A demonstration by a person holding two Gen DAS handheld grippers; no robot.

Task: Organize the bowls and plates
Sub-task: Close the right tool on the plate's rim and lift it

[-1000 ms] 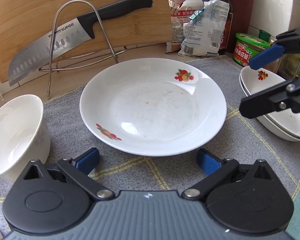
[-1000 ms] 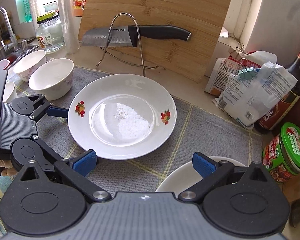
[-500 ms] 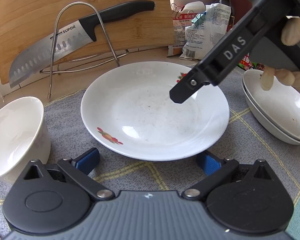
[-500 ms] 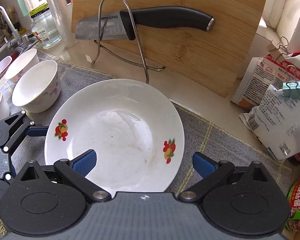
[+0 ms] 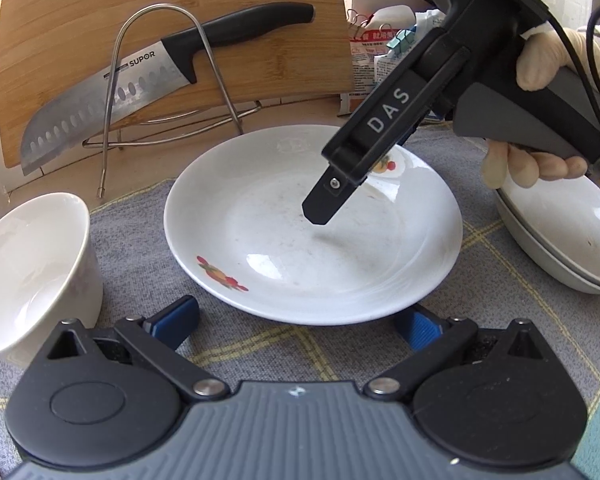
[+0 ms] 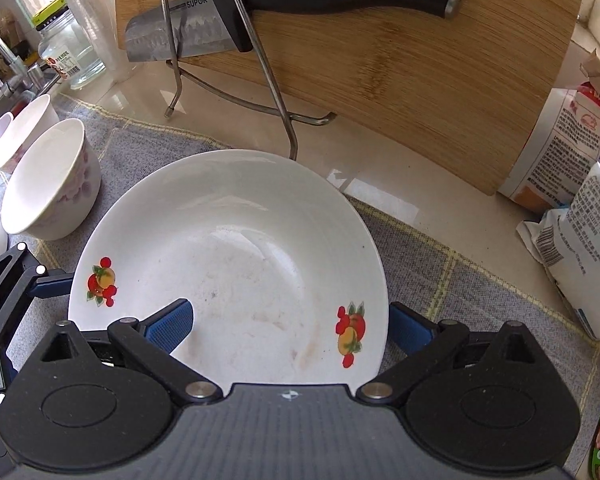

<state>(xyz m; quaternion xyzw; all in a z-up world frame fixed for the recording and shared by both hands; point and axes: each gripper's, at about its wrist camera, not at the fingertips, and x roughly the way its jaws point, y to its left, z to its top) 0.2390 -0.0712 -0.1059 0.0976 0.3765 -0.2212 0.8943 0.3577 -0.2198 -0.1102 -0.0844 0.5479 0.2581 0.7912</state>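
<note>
While the white plate (image 5: 312, 240) with fruit prints lies flat on the grey checked cloth (image 5: 140, 252) on the counter (image 6: 380, 176), the right gripper (image 6: 290, 324) hangs over its right side, jaws spread wide, one blue pad above the plate's inside and the other past its rim. The left gripper (image 5: 296, 320) sits low at the plate's near edge, also wide open and holding nothing. A white bowl (image 5: 32, 272) stands to the left, stacked plates (image 5: 560, 236) to the right.
</note>
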